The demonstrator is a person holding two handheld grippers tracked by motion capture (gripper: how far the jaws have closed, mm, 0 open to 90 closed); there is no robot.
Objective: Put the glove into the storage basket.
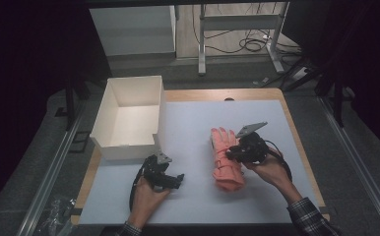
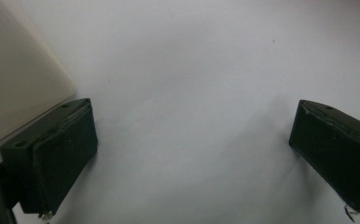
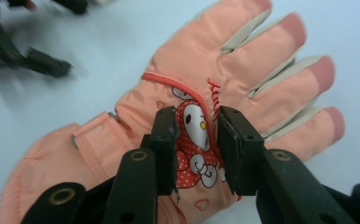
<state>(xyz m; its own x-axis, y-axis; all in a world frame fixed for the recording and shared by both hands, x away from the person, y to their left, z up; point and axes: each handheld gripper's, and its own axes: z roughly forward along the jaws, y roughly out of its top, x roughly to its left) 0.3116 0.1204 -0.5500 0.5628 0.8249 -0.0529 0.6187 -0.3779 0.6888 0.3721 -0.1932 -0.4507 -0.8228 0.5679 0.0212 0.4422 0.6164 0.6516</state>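
The bench (image 1: 193, 123) carries an open white box (image 1: 129, 118) at its far left corner and a pink glove (image 1: 226, 160) right of centre, fingers toward the far edge, with bare surface between them. The right tool (image 3: 197, 151) is clenched on the glove's patterned back, a cartoon patch seen from the right gripper view. The left tool (image 2: 187, 149) hangs released, jaws wide, over bare bench just beside the box's near corner.
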